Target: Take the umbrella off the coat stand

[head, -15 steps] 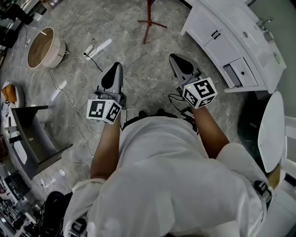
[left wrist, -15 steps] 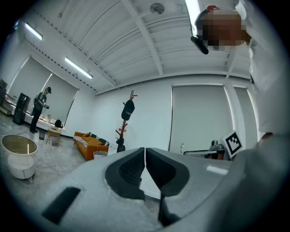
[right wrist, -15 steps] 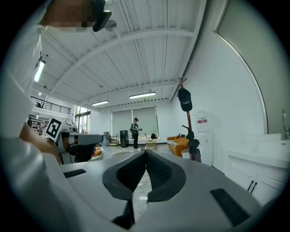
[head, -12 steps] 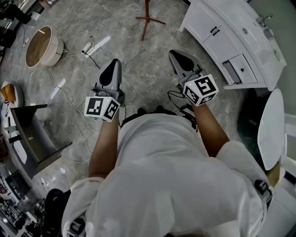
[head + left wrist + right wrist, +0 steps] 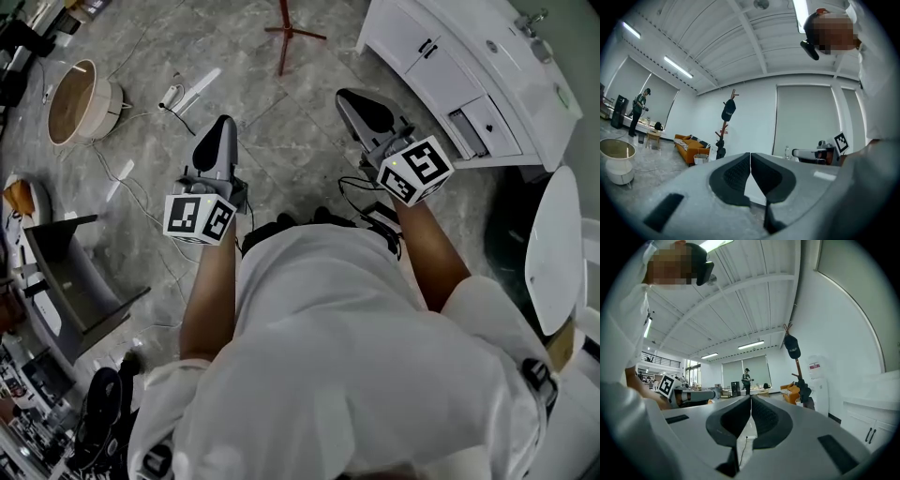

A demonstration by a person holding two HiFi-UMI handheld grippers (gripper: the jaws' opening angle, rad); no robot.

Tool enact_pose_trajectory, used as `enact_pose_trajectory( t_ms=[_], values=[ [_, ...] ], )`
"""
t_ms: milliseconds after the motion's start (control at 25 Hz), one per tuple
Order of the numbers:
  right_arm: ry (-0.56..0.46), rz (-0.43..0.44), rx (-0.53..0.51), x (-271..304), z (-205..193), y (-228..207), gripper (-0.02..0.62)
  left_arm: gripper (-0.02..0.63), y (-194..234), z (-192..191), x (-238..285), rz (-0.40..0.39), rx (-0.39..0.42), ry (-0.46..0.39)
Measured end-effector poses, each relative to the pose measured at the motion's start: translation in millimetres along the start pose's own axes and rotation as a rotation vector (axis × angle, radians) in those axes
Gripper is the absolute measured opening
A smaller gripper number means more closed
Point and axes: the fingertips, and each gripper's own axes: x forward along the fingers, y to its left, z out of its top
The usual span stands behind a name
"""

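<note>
The coat stand point(image 5: 724, 129) is a thin red-brown pole standing far off by the white wall. A black cap point(image 5: 728, 110) hangs near its top, and a dark bundle that looks like the umbrella point(image 5: 720, 151) hangs low on it. The right gripper view shows the same coat stand point(image 5: 796, 369) with the umbrella point(image 5: 805, 393). Only the stand's red feet point(image 5: 286, 33) show in the head view. My left gripper point(image 5: 223, 122) and right gripper point(image 5: 345, 95) are held level in front of my body, well short of the stand. Both are shut with nothing between their jaws.
A white sink cabinet point(image 5: 450, 66) runs along the right, with a white round table point(image 5: 553, 253) nearer. A round cream bin point(image 5: 80, 98), loose cables point(image 5: 141, 192) and a grey chair point(image 5: 70, 272) sit on the left floor. An orange sofa point(image 5: 691, 144) and a distant person point(image 5: 640, 110) are beyond.
In the head view the floor and the stand's feet have slid slightly up and left. Both grippers have stayed shut and level in front of me.
</note>
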Motion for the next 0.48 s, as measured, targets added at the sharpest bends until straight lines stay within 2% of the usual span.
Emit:
enact_pose_trajectory(
  t_ms=[280, 480],
  values=[
    [-0.008, 0.076, 0.026, -3.3, 11.2, -4.3, 0.015, 0.018, -1.1, -5.8, 1.9, 0.03, 0.02, 0.025],
    [0.003, 0.067, 0.056, 20.1, 2.7, -11.9, 0.015, 0.018, 15.7, -17.4, 13.3, 0.02, 0.052, 0.05]
  ],
)
